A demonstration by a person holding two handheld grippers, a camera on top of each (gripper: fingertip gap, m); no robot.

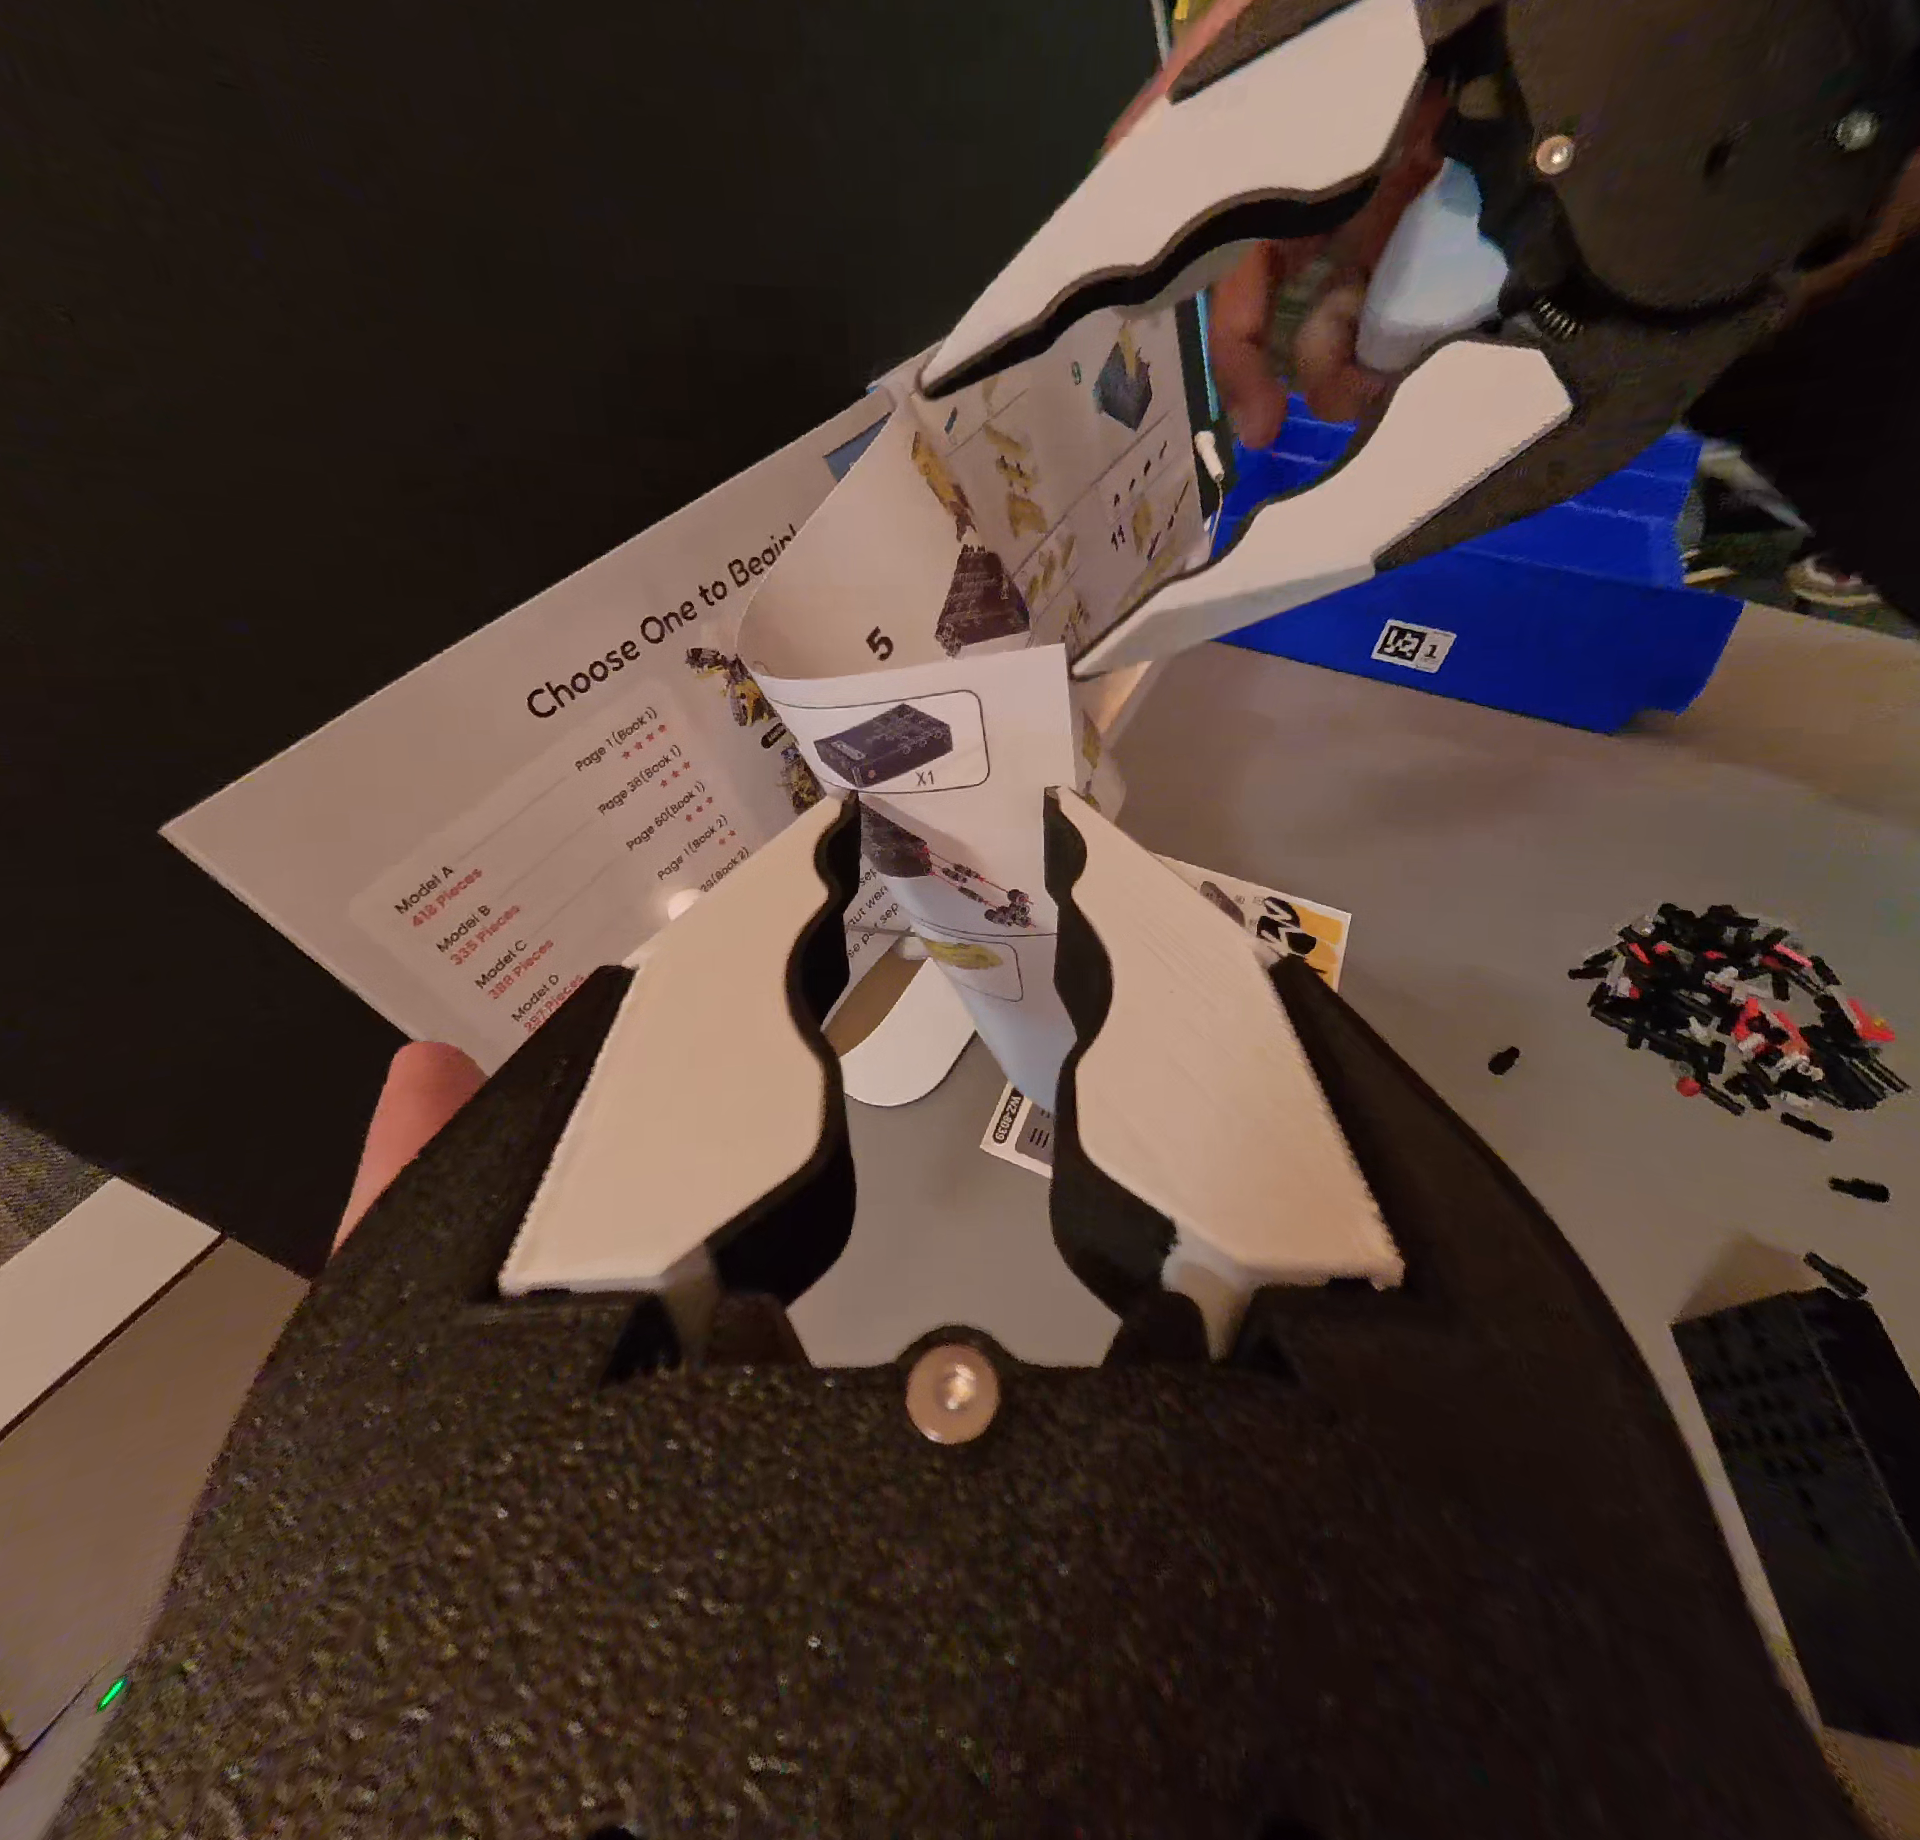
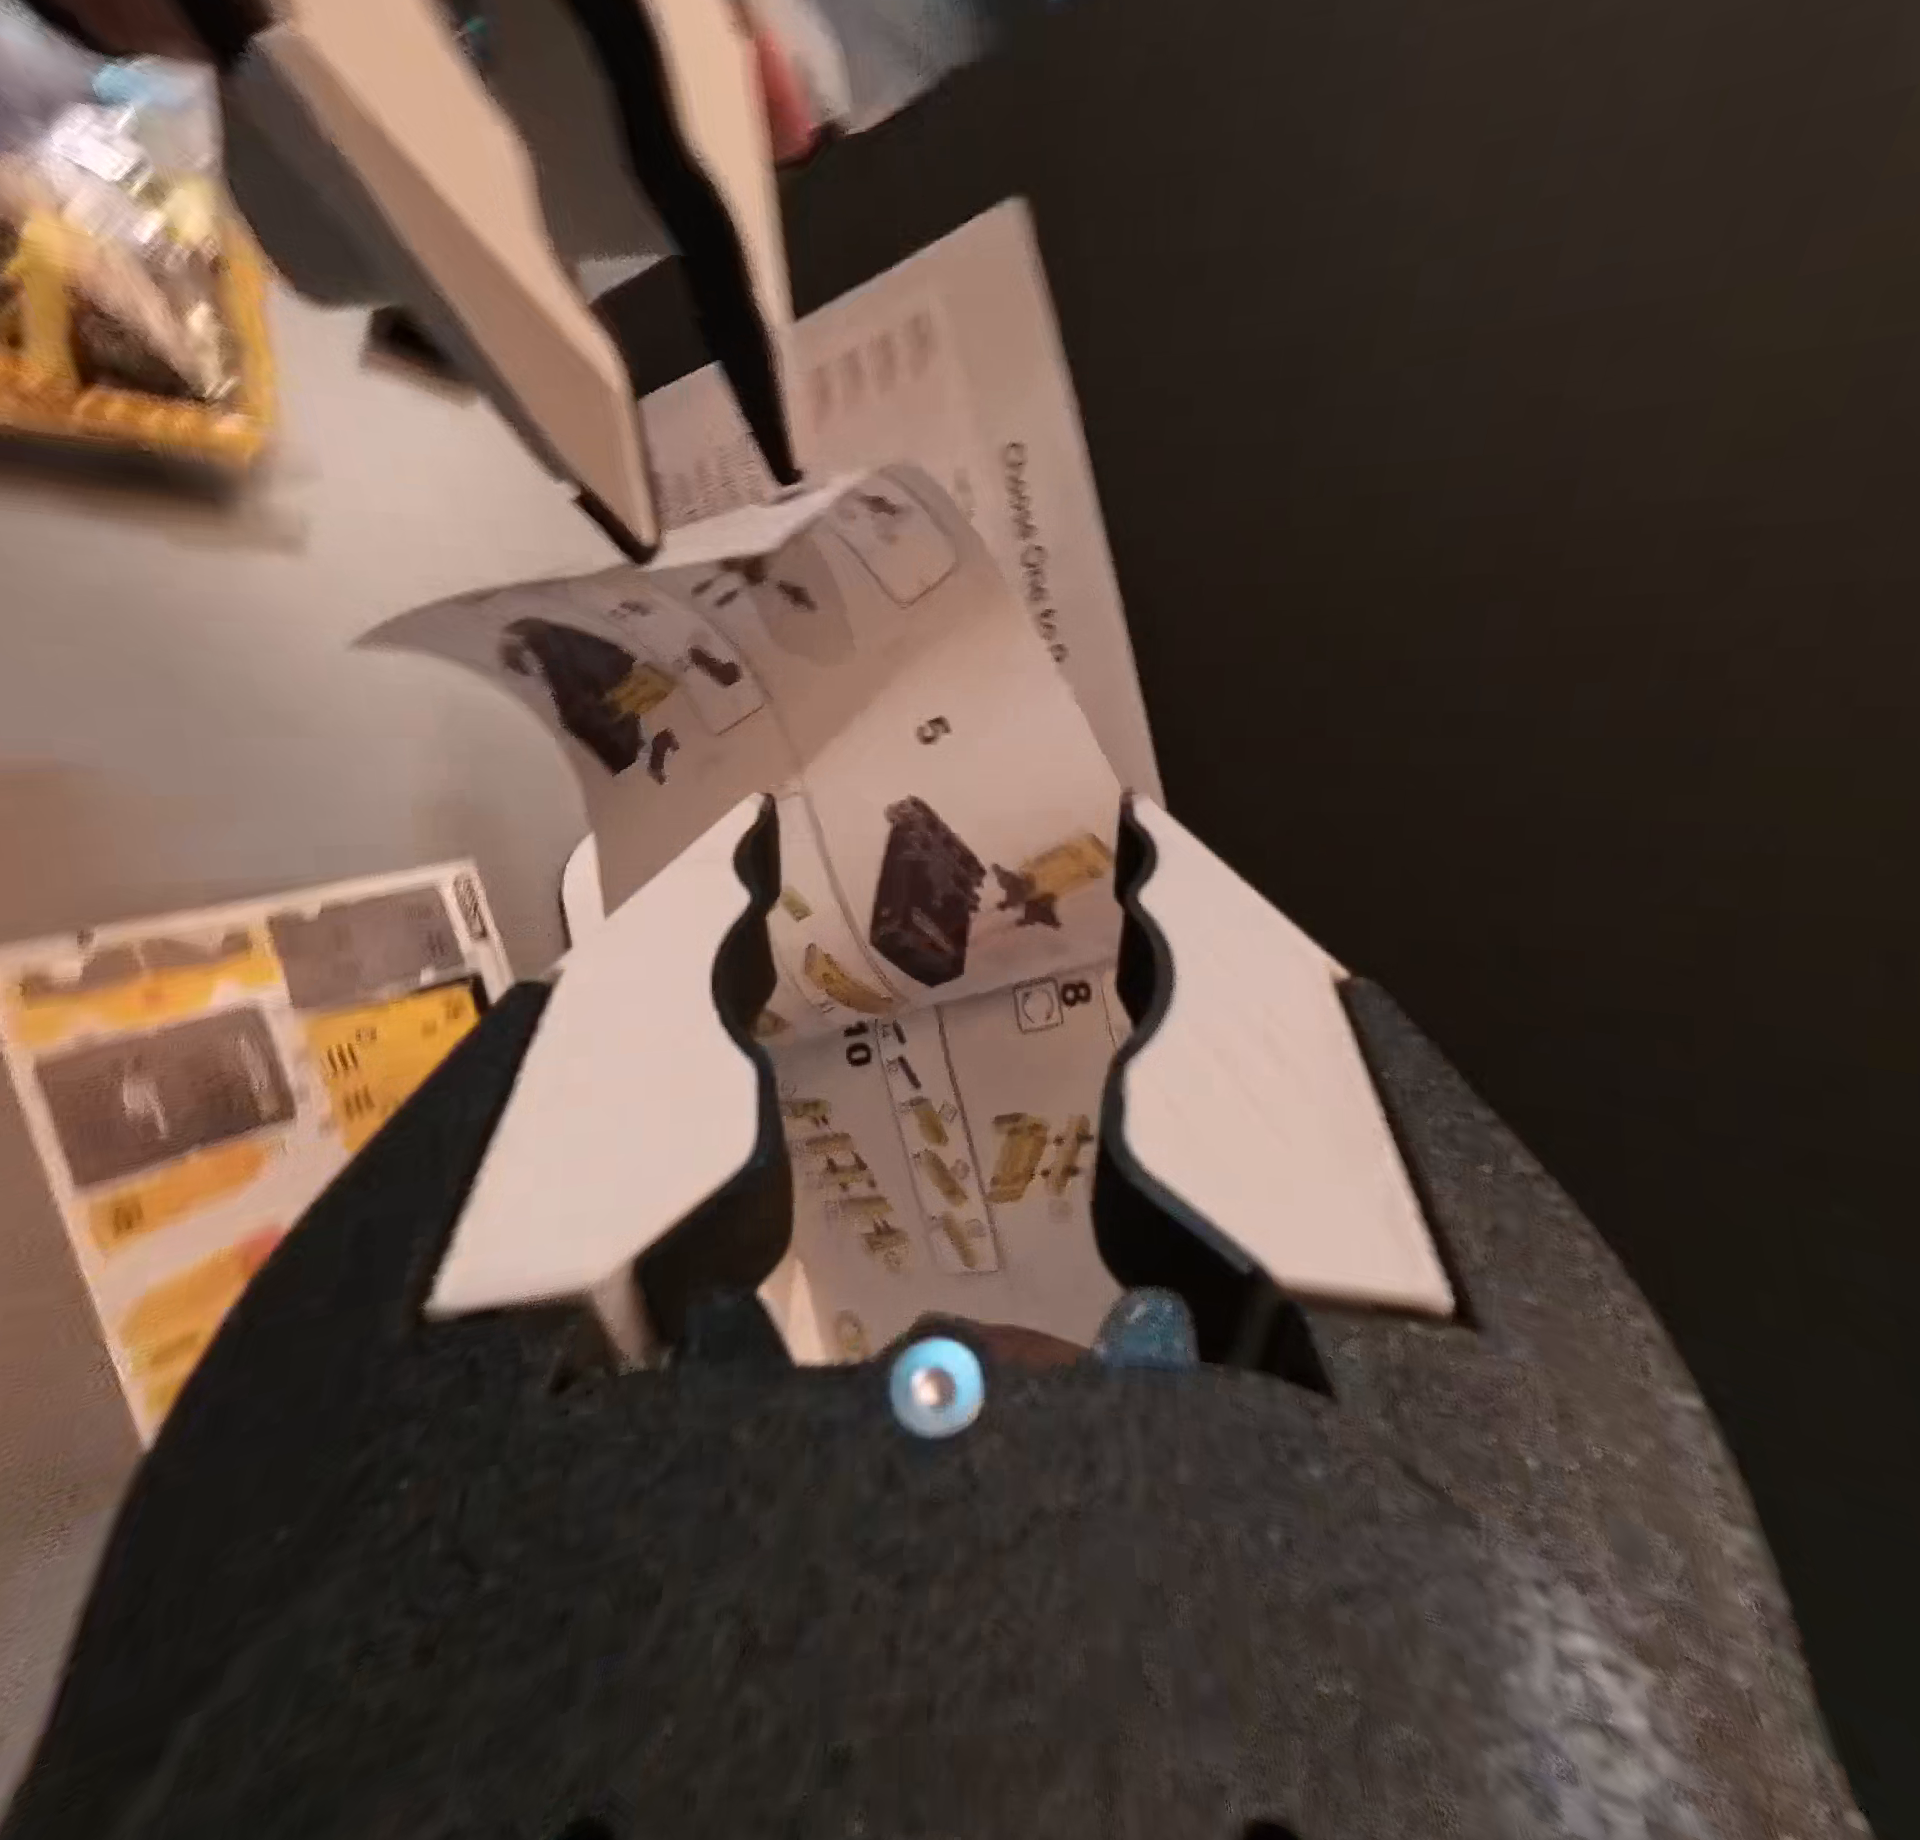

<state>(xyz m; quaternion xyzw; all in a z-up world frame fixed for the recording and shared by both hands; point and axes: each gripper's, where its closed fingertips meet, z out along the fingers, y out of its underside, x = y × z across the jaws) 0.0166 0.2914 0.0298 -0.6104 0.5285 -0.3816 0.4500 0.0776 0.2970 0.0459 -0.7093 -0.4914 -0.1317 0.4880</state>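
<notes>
White paper pages of an instruction booklet (image 1: 935, 751) curl up off the grey table (image 1: 1455, 855) between both claws. The left gripper (image 1: 951, 803) and right gripper (image 2: 945, 808) are both spread, each straddling a page, apparently without pinching. A good hold means closing near the page's edge.

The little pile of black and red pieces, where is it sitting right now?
In the left wrist view the pile of black and red pieces lies on the grey table at the right, nearer the camera than the blue bin and right of the open booklet.
</notes>
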